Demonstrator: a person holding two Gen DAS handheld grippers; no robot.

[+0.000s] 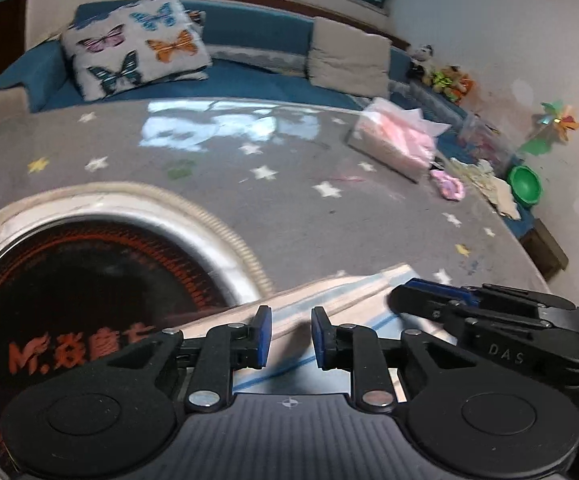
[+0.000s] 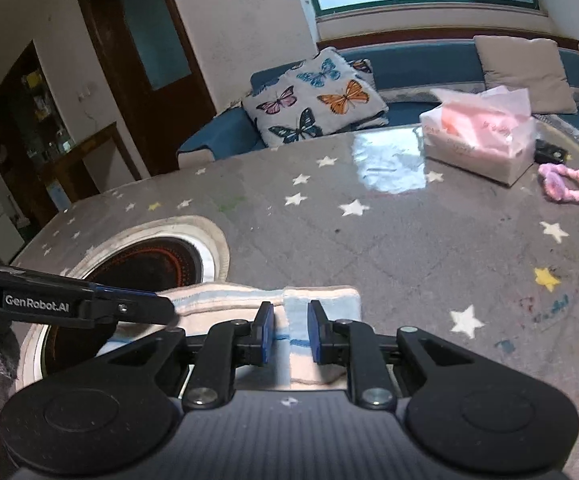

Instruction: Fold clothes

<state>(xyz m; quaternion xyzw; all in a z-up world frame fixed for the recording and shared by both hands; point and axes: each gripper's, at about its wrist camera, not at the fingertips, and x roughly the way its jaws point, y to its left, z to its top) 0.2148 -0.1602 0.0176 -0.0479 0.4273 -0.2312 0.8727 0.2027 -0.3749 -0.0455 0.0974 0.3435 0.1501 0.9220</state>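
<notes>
1. The garment [image 2: 225,312], a small pale piece in pink and white with thin blue stripes, lies bunched into a thick band at the near edge of the worktop [image 2: 389,240], one end overlapping the rim of the round burner [image 2: 157,264] set into the surface.
2. The right gripper [image 2: 290,334] has its jaws drawn narrow with a fold of the cloth between them; it looks to be pinching that fold.
3. The left gripper [image 1: 290,336] is equally narrow over the striped cloth, with fabric between its pads [image 1: 264,336], apparently nipped.
4. The two grippers sit just beside each other on the same band of cloth.
5. Judged from this, a fold is under way: both ends are taken up and the cloth is partly doubled.
6. The next move calls for carrying the held edge over together, keeping it clear of the burner, then laying it flat and square.
7. A tissue pack [image 2: 477,140] and a pink hair tie [image 2: 565,186] lie well apart.
</notes>
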